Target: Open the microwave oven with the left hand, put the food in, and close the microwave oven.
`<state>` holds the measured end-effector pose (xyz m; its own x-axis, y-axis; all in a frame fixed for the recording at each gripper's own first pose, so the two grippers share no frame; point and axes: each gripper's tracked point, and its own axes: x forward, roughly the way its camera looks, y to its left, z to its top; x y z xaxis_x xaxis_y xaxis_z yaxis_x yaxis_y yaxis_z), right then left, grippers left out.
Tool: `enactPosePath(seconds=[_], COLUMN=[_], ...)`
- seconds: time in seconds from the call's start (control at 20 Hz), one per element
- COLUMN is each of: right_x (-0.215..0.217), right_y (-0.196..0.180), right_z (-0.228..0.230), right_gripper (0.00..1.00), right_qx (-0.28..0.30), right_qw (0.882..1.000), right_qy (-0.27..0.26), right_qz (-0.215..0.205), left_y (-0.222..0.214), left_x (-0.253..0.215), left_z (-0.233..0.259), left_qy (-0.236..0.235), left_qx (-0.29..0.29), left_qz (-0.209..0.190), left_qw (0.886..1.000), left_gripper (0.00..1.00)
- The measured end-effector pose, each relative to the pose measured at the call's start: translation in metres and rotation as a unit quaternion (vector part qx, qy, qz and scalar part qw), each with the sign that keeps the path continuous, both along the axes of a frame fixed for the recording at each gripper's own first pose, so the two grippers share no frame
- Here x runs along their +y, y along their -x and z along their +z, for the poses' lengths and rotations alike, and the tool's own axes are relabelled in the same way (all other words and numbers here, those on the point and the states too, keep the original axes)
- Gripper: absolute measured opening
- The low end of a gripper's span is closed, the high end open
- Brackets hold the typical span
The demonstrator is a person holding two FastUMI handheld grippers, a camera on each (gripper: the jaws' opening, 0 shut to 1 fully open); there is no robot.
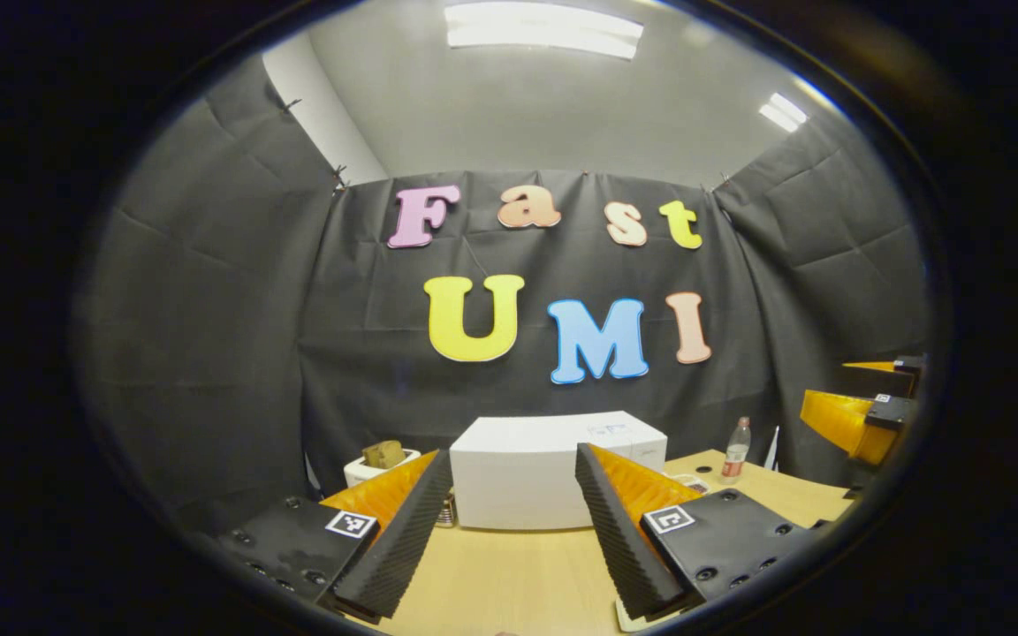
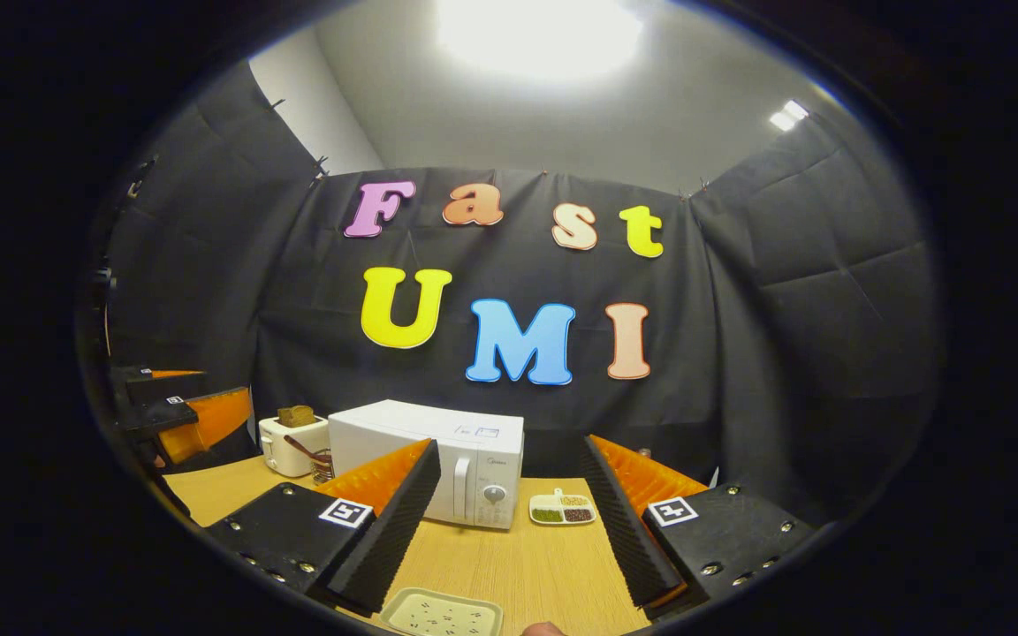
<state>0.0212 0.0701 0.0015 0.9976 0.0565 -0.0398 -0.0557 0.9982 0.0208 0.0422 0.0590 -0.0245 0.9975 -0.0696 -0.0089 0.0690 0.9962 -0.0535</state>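
Note:
The white microwave (image 1: 527, 481) stands on the wooden table (image 1: 509, 583) straight ahead of my left gripper (image 1: 511, 458), which is open, holds nothing and is short of it. In the right gripper view the microwave (image 2: 438, 464) has its door shut, with a vertical handle (image 2: 462, 487) and a dial (image 2: 494, 495) on its right side. A small divided dish of food (image 2: 562, 508) sits just right of it. A pale speckled tray (image 2: 443, 614) lies on the table below my right gripper (image 2: 509, 446), which is open and empty.
A white toaster (image 2: 290, 446) holding bread (image 2: 295, 415) stands left of the microwave, with a utensil holder (image 2: 321, 461) between them. A plastic bottle (image 1: 736, 449) stands at the table's back right. The other gripper (image 1: 862, 415) hangs off to the right in the left gripper view.

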Motion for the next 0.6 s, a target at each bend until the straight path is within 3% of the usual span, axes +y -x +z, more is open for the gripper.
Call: enactPosePath(seconds=[0.6], right_x=[0.0020], right_y=[-0.0032], right_z=[0.0055], right_gripper=[0.97], right_qx=[-0.007], right_qw=[1.000], right_qy=[-0.003], right_qz=[-0.002], left_y=[-0.0033], left_x=[0.0009], left_z=[0.0048], left_qy=[-0.007], left_qx=[-0.008], left_qz=[-0.002], left_qw=[1.000], left_gripper=[0.94])
